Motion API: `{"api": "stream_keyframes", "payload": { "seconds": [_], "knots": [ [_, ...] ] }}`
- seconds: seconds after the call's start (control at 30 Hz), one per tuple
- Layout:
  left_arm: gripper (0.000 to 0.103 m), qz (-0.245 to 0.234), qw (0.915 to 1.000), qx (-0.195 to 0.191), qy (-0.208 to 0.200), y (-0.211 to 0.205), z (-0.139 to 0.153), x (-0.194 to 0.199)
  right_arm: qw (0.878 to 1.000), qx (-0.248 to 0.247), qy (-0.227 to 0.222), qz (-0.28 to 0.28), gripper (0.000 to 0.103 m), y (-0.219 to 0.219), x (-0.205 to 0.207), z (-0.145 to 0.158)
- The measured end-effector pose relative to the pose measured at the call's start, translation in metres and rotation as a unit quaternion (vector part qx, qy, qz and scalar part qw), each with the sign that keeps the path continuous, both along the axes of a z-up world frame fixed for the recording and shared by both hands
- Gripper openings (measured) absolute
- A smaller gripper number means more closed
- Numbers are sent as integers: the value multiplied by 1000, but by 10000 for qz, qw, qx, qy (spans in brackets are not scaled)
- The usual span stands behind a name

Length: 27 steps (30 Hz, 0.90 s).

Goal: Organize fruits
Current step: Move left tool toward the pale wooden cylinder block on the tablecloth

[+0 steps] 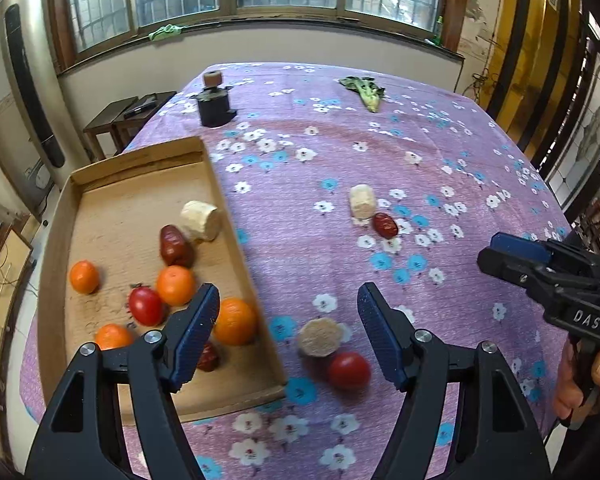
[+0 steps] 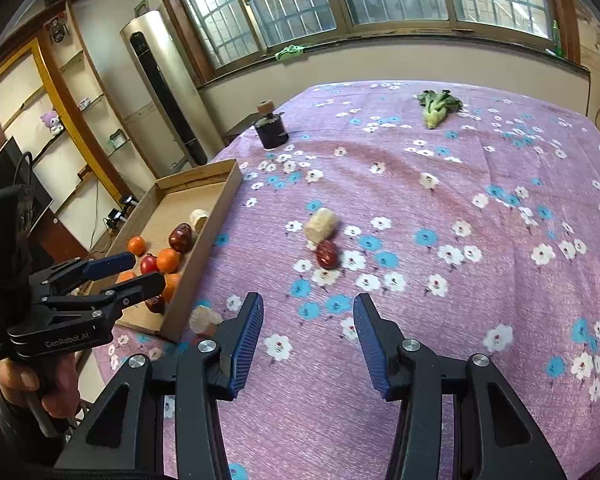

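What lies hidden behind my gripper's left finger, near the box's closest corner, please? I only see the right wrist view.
Observer: A red tomato lies on the cloth there, outside the box and touching a pale round chunk.
Operator: Thank you. Is the left gripper lined up with it?
Observer: In the left wrist view, the tomato and the chunk both sit between the open fingers of the left gripper, which touch neither.

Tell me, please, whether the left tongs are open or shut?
Open: the left tongs show a wide gap between their blue pads, holding nothing.
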State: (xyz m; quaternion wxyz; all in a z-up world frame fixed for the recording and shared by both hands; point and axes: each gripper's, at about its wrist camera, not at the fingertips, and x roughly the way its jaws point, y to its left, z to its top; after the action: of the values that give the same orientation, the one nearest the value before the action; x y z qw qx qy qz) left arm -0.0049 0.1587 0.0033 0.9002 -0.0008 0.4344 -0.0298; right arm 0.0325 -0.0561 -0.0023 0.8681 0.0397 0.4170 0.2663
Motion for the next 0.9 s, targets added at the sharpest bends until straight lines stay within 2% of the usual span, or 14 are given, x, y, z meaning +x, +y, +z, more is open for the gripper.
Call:
{"api": "stream_keyframes", "payload": {
  "seconds": [0.2,0.43,0.67,0.7,0.77,0.9],
  "knots": [
    [71,-55,10000,-24,-46,-12,2,14,9998,-178,26,30,49,6,7,-13],
    [71,-15,9999,-144,76,-19,-7,55,9993,-333,124,92,45,30,38,-34],
    [71,-39,9987,-286,426,-30,-26,99,9972,-687,244,152,40,60,78,-55],
    [71,-35,9985,-281,471,-33,-29,104,9969,-724,279,147,38,62,82,-59],
    [71,-82,9981,-302,537,-38,-33,113,9964,-738,374,166,23,64,89,-68],
    [71,-218,9970,-279,695,-52,-44,128,9972,-698,230,141,22,52,82,-62]
  ]
}}
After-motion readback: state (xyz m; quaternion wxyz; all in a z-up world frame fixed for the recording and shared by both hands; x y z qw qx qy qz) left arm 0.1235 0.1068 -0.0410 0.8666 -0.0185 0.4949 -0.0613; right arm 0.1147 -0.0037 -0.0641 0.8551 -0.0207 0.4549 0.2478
